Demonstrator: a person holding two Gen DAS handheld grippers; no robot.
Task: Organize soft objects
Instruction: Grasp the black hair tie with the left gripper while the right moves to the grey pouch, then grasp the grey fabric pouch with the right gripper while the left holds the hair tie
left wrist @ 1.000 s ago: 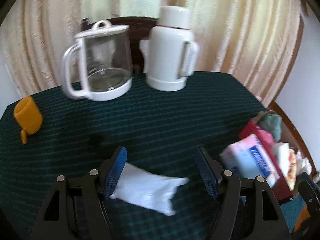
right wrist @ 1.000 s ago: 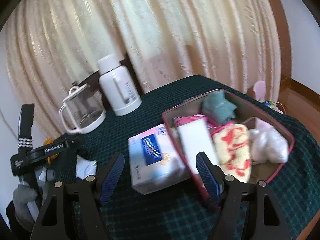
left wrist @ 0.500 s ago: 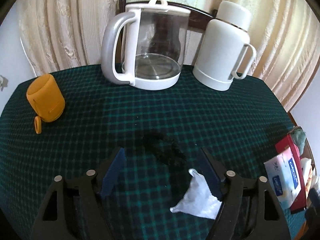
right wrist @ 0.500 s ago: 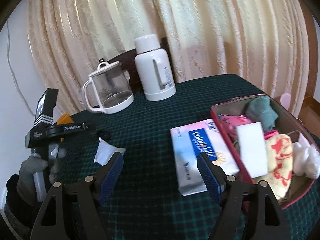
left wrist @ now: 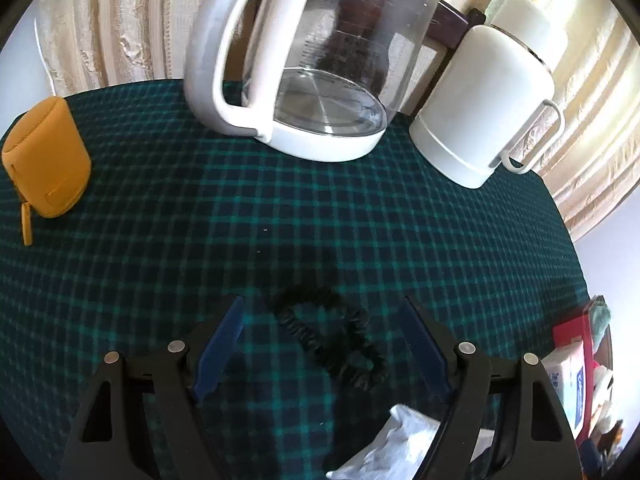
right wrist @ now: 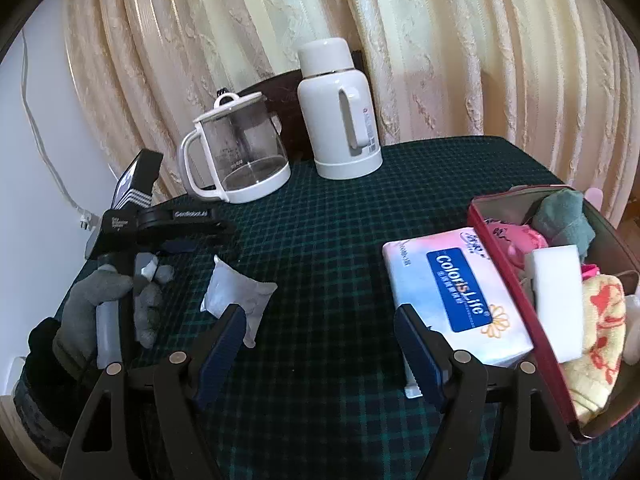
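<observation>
A black scrunchie lies on the green checked tablecloth between the open fingers of my left gripper. A white soft pouch lies just behind it at the lower right; in the right wrist view the pouch sits beside the left gripper. My right gripper is open and empty above the cloth. A tissue pack lies against a red box that holds a teal cloth, a white sponge, a yellow towel and other soft items.
A glass kettle and a white thermos stand at the table's back. An orange speaker lies at the left. Curtains hang behind. The red box shows at the left view's right edge.
My left gripper has moved forward and left, off the white pouch, and now straddles the black scrunchie. My right gripper has swung left; the box and tissue pack sit further right.
</observation>
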